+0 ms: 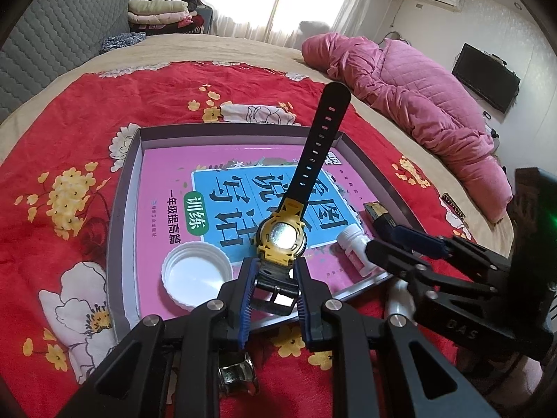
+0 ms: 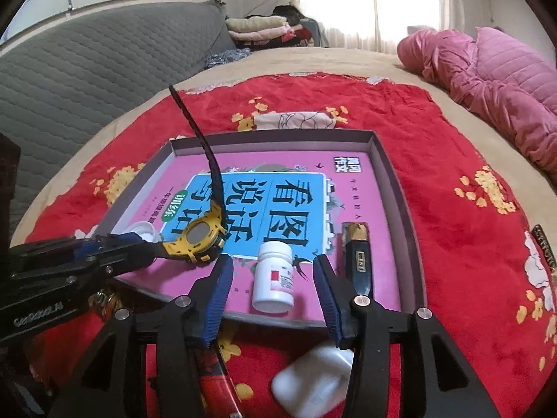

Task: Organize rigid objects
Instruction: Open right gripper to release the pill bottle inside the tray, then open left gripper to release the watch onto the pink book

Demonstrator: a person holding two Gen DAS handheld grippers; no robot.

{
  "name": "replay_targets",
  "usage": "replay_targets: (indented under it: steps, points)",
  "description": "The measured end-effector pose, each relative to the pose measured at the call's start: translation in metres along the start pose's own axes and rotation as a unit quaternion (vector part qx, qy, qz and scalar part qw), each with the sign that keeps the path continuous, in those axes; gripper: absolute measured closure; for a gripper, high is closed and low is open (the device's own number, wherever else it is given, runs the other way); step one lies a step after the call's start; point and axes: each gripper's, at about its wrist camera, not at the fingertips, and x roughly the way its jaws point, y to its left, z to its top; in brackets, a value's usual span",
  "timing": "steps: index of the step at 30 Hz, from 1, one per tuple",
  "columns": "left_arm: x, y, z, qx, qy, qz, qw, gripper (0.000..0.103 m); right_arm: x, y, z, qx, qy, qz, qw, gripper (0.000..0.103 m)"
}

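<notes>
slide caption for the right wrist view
Right tongs open around a white bottle in the tray; left tongs hold a watch.

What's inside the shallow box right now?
In the shallow box a pink book covers the floor. On it lie a white pill bottle, a white lid and a black-and-gold lighter. Anything beneath the book is hidden.

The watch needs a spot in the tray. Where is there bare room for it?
The far half of the tray is free: the book cover between the far wall and the lighter. The near edge is crowded: white cap, pill bottle, lighter, and the watch in the left hand-held gripper.
</notes>
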Motion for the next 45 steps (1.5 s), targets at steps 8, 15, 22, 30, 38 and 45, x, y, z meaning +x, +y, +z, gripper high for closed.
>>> replay_targets:
  steps: [8, 15, 22, 30, 38, 45]
  points:
    - [0.000, 0.000, -0.001, 0.001, 0.003, 0.004, 1.0000, 0.081, -0.011, -0.003, -0.008, 0.006, -0.002, 0.003, 1.000, 0.052]
    - [-0.001, 0.004, 0.001, -0.002, -0.001, 0.012, 0.9999, 0.077, -0.012, 0.005, -0.011, -0.015, -0.002, -0.002, 1.000, 0.052]
    - [-0.006, 0.006, 0.002, -0.004, -0.007, 0.014, 0.9999, 0.064, -0.012, 0.001, -0.011, -0.008, -0.003, -0.008, 1.000, 0.049]
    - [-0.011, 0.006, 0.002, -0.002, -0.012, 0.026, 0.9996, 0.063, -0.014, -0.004, -0.011, -0.002, -0.005, -0.012, 1.000, 0.045]
    - [-0.014, 0.001, -0.001, 0.007, -0.014, 0.039, 0.9991, 0.063, -0.018, -0.003, -0.011, -0.002, -0.011, -0.015, 1.000, 0.040]
    - [-0.017, -0.001, -0.002, 0.008, -0.017, 0.041, 0.9990, 0.061, -0.019, -0.004, -0.010, -0.001, -0.012, -0.022, 1.000, 0.037]
